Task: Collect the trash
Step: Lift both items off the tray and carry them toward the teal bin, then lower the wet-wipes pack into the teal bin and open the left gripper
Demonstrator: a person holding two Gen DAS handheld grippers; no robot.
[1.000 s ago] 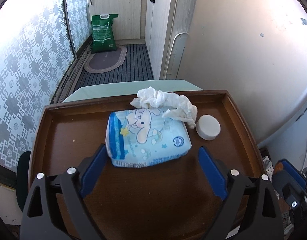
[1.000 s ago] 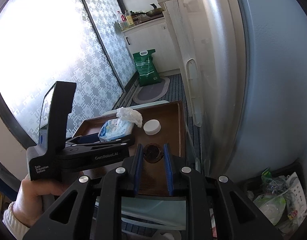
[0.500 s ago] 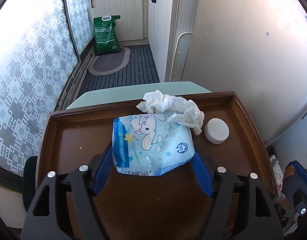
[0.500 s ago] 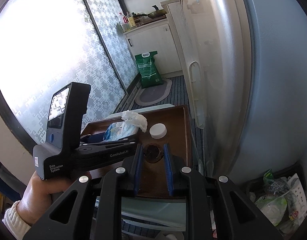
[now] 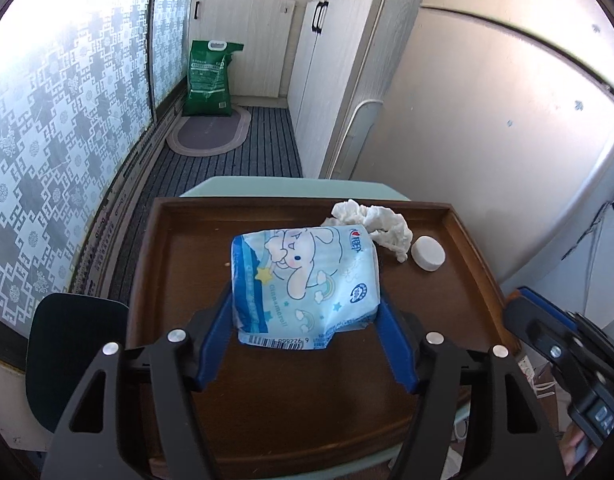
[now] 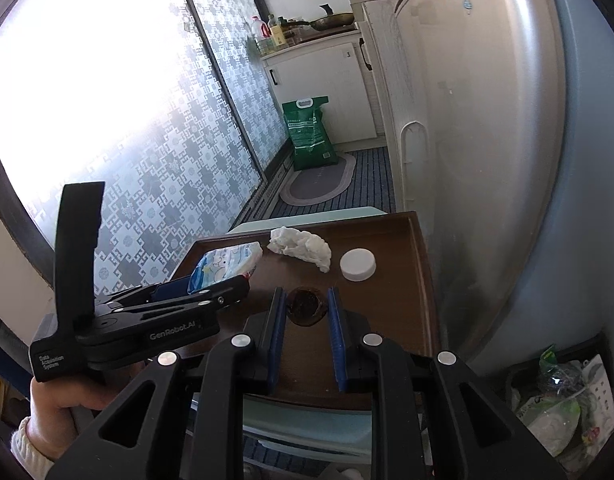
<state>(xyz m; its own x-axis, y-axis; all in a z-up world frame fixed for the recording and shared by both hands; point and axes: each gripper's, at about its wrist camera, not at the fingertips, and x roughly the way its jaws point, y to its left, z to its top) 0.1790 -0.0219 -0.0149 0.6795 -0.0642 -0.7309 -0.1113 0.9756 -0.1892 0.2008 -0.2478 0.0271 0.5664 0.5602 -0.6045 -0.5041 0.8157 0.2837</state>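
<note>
Wooden tray (image 5: 175, 240) holds tissue (image 5: 373, 222), cap (image 5: 428, 254) — left tool (image 5: 305, 322) closing on pack (image 5: 305, 272).

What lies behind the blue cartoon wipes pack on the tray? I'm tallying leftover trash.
Behind the wipes pack lies a crumpled white tissue, with a white cap beside it on the tray. The pack covers the tissue's near edge.

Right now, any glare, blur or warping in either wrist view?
Right wrist view: the patterned window is blown out white at upper left, and the fridge edge bows from fisheye. Left wrist view: evenly lit and sharp; the tissue pack print reads clearly, the window washes out at upper left, and the tray edges curve. Dark vignette in both corners.
</note>
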